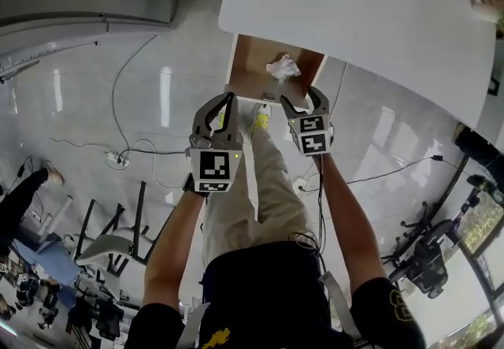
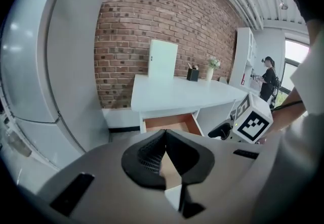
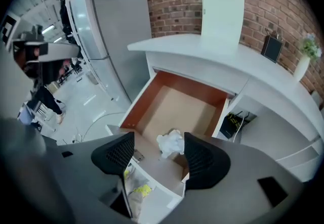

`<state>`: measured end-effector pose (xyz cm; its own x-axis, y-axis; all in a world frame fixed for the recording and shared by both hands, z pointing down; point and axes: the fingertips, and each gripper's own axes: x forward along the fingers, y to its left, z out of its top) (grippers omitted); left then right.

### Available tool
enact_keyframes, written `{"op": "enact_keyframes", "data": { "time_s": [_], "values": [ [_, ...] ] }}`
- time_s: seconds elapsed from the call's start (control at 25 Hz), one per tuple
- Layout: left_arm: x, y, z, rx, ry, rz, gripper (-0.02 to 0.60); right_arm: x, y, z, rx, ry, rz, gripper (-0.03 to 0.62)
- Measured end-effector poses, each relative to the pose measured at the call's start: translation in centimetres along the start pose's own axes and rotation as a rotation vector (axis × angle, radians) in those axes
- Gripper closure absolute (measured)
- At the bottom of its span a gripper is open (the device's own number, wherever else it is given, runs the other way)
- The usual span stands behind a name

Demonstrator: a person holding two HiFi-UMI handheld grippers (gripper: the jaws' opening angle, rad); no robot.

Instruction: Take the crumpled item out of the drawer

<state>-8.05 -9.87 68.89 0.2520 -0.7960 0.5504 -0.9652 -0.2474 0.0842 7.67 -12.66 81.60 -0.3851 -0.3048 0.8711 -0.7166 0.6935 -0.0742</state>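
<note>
Right gripper view: the right tongs (image 3: 159,137) are spread wide over the front edge of the open drawer (image 3: 143,100); the crumpled item (image 3: 171,143), white and paper-like, lies on the drawer floor near its front right corner, framed between the two jaws; whether they touch it, I cannot tell; left gripper view: the left tongs (image 2: 165,134) are clenched tip to tip on nothing, well back from the drawer; the white surface (image 1: 354,1) overhangs the drawer.
</note>
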Motion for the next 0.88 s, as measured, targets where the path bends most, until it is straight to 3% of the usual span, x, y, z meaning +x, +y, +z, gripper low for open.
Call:
{"op": "enact_keyframes", "data": {
  "time_s": [0.16,0.56,0.88],
  "values": [
    [1.5,0.8,-1.8,-0.032,0.026,0.007,0.565,4.6,-0.9,-2.3,0.050,0.077,-0.022,0.263],
    [3.6,2.6,-6.1,-0.114,0.093,0.049,0.565,13.4,-2.8,-3.0,-0.048,0.180,-0.015,0.263],
    [4.3,3.8,-7.4,-0.138,0.108,0.071,0.565,18.5,-4.0,-5.9,-0.098,0.342,-0.051,0.280]
  ]
}}
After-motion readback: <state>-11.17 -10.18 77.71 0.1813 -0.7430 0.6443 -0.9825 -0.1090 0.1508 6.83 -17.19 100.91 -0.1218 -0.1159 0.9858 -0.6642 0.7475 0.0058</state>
